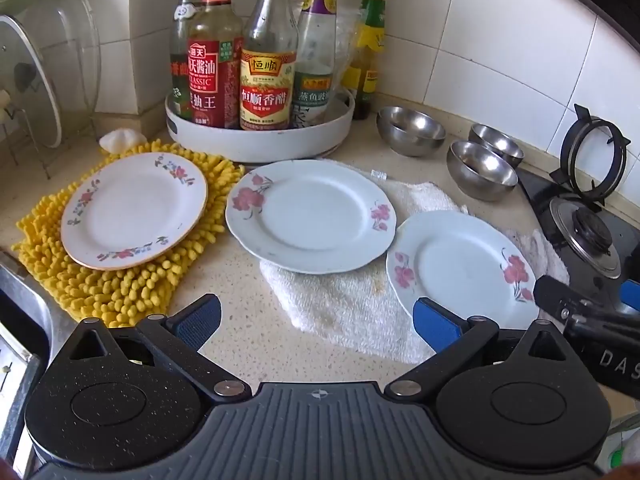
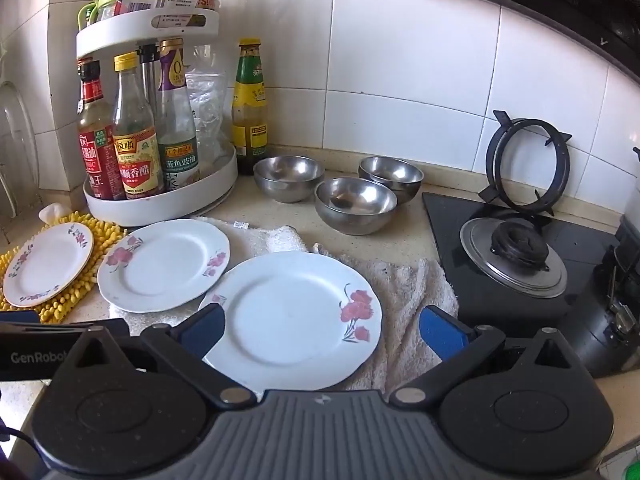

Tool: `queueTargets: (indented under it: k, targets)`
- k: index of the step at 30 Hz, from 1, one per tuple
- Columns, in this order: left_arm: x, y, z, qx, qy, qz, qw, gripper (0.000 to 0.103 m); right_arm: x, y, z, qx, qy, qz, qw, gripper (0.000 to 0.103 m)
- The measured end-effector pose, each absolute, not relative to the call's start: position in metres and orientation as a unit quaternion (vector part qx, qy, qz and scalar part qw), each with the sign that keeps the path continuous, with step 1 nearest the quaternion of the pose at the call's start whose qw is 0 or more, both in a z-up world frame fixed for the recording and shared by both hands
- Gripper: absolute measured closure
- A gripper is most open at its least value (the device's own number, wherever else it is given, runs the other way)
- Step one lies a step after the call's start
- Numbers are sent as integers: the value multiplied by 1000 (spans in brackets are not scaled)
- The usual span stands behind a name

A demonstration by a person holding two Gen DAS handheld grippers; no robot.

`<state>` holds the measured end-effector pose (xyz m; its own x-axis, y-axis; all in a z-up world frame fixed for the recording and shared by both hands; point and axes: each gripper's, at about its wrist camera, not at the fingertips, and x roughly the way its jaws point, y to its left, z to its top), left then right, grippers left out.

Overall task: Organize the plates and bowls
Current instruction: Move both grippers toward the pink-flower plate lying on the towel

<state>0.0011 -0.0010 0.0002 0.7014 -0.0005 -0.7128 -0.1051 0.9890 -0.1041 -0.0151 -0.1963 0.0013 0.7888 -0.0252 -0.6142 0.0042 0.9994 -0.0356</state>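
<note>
Three flowered plates lie on the counter. A gold-rimmed plate (image 1: 134,210) (image 2: 48,264) rests on a yellow chenille mat (image 1: 132,280). A middle plate (image 1: 310,216) (image 2: 164,264) and a right plate (image 1: 460,268) (image 2: 292,320) rest on a white towel (image 1: 348,304). Three steel bowls (image 1: 412,130) (image 1: 482,170) (image 1: 496,144) stand behind them. My left gripper (image 1: 316,324) is open and empty, above the towel's front. My right gripper (image 2: 320,332) is open and empty, its fingers on either side of the right plate, above it.
A white turntable (image 1: 260,136) of sauce bottles stands at the back. A gas hob (image 2: 516,260) with a loose pan ring (image 2: 528,160) is at the right. A glass lid rack (image 1: 36,80) and the sink edge (image 1: 24,312) are at the left.
</note>
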Motion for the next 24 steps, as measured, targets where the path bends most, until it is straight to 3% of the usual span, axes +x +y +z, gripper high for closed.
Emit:
queueTargets:
  k: [24]
  targets:
    - [9, -13, -5, -61, 364, -3, 929, 0, -7, -218, -8, 11, 341, -14, 940, 0]
